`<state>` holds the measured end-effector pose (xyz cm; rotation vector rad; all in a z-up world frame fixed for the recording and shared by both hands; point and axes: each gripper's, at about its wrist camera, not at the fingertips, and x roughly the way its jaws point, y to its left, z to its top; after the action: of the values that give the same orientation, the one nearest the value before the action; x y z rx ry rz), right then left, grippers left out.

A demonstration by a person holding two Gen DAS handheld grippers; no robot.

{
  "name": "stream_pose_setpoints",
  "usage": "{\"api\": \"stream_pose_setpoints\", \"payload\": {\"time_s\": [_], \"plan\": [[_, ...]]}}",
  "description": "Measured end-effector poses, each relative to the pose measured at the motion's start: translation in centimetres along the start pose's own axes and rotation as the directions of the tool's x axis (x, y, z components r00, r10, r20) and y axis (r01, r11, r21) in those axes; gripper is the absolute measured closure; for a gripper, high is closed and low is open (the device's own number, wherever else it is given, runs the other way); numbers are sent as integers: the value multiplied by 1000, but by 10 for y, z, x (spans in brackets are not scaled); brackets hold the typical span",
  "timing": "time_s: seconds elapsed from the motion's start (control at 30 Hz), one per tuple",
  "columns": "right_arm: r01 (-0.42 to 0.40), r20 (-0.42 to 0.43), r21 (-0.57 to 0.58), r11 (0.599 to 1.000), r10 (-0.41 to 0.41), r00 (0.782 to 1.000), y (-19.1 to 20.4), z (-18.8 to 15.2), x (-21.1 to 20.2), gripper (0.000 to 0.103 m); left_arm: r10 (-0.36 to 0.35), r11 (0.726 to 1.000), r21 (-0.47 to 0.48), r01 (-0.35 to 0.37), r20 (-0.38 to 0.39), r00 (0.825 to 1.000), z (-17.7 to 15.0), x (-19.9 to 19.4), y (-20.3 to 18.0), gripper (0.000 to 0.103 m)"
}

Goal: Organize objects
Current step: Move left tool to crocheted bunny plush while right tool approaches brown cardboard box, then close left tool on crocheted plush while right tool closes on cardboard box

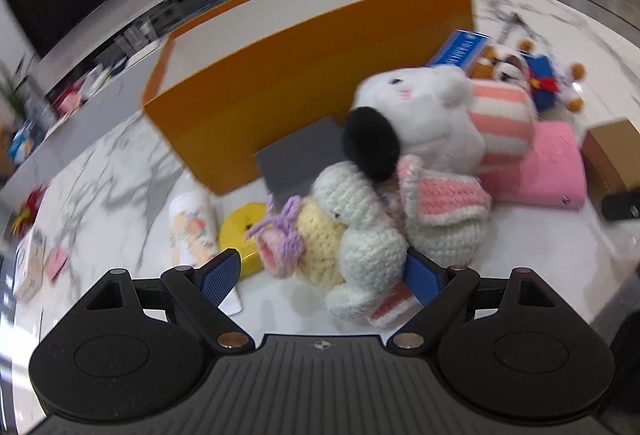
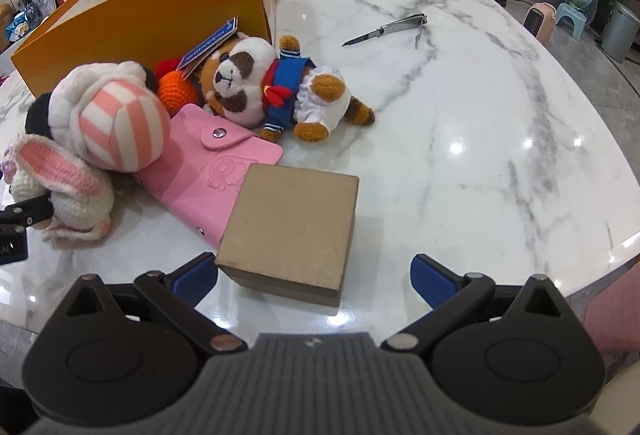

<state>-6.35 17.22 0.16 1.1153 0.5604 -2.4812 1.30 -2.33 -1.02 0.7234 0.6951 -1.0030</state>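
My left gripper (image 1: pixel 322 281) is open around a crocheted white and yellow bunny (image 1: pixel 352 239) lying on the marble table; its right pad touches the toy, its left pad stands apart. A white plush dog (image 1: pixel 420 115) with black ears lies behind it. The orange box (image 1: pixel 304 75) stands open behind them. My right gripper (image 2: pixel 314 277) is open, its jaws on either side of the near end of a brown cardboard box (image 2: pixel 292 227) without touching it. A pink wallet (image 2: pixel 204 175) and a brown-and-white plush in a blue sailor suit (image 2: pixel 276 87) lie beyond it.
A yellow disc (image 1: pixel 244 231), a printed white tube (image 1: pixel 190 231) and a grey card (image 1: pixel 304 159) lie left of the bunny. Nail clippers (image 2: pixel 388 29) lie on the far marble. An orange crochet toy (image 2: pixel 176 91) sits by the orange box. The table edge curves at the right.
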Motion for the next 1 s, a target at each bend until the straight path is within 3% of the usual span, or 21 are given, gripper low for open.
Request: {"api": "stream_pose_setpoints", "payload": {"time_s": [0.1,0.17,0.33,0.43,0.63,0.87,0.97,1.0], "plan": [[1,1,7,1000,-1,1000,-1,1,1,1,-172,985,8,173,-53,984,-2,2,0,1],[3,2,10,1000,-3,1000,-2,1,1,1,-223,974,11,224,-80,972,-3,4,-2,1],[-2,3,23,1000,1,1000,-4,2,0,1,-193,979,68,193,-17,981,1,-1,-4,1],[-4,0,20,1000,4,1000,-3,2,1,1,-254,965,64,253,10,967,4,-2,0,1],[-14,-16,15,1000,14,1000,-3,-1,4,1,-355,922,161,352,-10,935,16,10,-13,1],[-35,1,53,998,35,999,-12,3,6,1,-382,910,157,384,-44,923,13,18,-16,3],[-37,21,53,998,36,999,-12,6,4,1,-409,897,167,410,-42,911,11,16,-12,8],[-41,29,48,998,40,999,-11,6,3,4,-422,888,179,423,-45,905,10,16,-11,15]]}}
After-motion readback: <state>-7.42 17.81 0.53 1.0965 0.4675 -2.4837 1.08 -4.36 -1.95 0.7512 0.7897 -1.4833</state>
